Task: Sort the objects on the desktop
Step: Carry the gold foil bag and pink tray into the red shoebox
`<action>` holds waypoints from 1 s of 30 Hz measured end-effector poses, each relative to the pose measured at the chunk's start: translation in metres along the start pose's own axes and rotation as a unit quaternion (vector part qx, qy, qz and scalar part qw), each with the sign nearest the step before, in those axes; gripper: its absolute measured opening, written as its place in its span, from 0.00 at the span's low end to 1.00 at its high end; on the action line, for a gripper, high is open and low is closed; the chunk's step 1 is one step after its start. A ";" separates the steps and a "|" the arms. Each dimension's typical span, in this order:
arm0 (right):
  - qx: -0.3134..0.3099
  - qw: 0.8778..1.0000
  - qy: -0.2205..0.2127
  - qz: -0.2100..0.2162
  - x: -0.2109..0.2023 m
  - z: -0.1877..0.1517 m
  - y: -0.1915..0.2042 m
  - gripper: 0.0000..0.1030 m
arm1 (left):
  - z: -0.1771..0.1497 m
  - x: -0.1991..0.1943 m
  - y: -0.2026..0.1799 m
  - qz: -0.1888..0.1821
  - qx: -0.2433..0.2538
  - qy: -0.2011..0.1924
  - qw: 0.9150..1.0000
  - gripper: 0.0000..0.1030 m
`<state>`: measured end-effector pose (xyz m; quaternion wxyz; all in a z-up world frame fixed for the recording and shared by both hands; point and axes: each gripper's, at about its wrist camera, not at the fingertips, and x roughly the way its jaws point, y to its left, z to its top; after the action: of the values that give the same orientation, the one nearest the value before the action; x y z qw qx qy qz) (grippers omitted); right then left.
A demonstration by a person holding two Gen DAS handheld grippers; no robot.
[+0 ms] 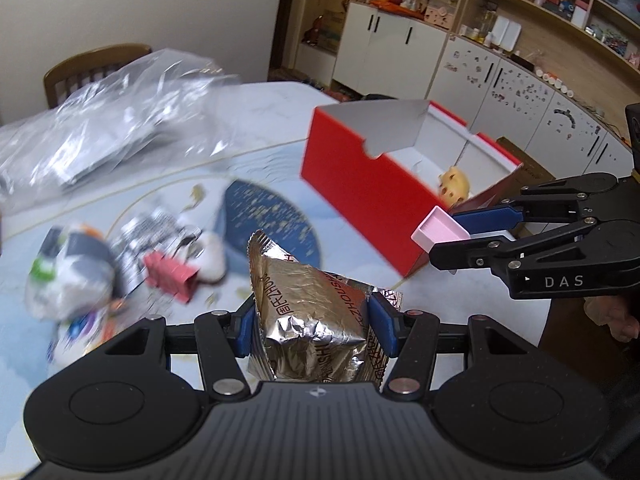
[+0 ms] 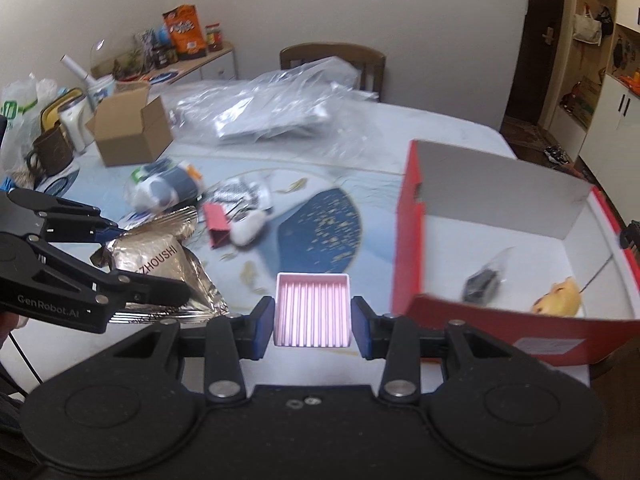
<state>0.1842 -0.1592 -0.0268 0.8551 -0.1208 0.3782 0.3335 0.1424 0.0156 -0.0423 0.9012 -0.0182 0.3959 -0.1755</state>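
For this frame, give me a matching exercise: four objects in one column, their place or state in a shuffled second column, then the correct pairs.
Things:
1. foil snack packet
2. pink ridged tray
3. yellow toy
4. small red box

Places:
A. lying inside the red carton
B. clamped in the right gripper
C. lying on the table by the blue print
D. clamped in the left gripper

Pairs: 1-D, 2-B, 3-A, 4-C
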 end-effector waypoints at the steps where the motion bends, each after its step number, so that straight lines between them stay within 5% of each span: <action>1: 0.001 1.000 -0.002 -0.001 -0.001 0.001 -0.005 0.39 | 0.004 0.003 -0.004 -0.001 0.003 -0.002 1.000 0.54; 30: 0.026 0.998 -0.035 -0.039 -0.021 0.009 -0.147 0.39 | 0.103 0.083 -0.118 -0.022 0.086 -0.022 0.996 0.54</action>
<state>0.2764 -0.2753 -0.0119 0.8831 -0.1016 0.3514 0.2937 0.2328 -0.1332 -0.0106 0.9038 0.0465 0.3590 -0.2285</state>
